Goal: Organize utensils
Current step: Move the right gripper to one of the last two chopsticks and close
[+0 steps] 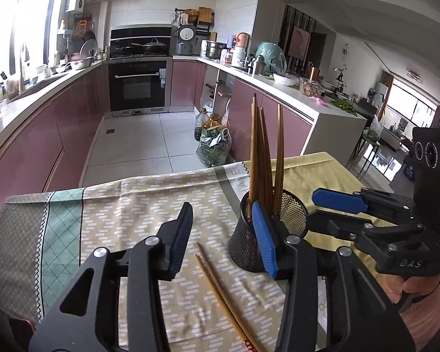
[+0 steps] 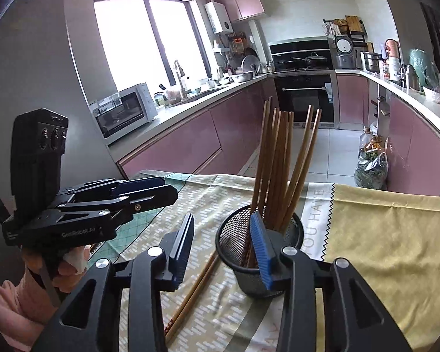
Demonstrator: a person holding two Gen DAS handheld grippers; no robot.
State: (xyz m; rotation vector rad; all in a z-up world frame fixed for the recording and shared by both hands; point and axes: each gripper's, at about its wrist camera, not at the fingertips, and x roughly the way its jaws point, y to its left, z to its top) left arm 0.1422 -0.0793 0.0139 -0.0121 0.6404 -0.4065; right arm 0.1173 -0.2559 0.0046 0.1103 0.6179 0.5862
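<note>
Chopsticks, the long brown wooden kind (image 2: pixel 281 161), are mostly standing upright in a black wire-mesh cup (image 2: pixel 237 234) on the patterned beige tablecloth (image 1: pixel 126 205). One loose pair of brown chopsticks (image 1: pixel 220 287) lies flat just left of the cup. Left gripper (image 1: pixel 224 240) and right gripper (image 2: pixel 223 249) both have their jaws partway apart, nothing held, and the right gripper's blue right pad (image 2: pixel 261 252) is over the cup's near rim.

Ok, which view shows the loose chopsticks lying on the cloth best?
The left wrist view: the pair of loose chopsticks lies unobstructed between the left gripper fingers. In the right wrist view the chopsticks are partly hidden behind a finger.
</note>
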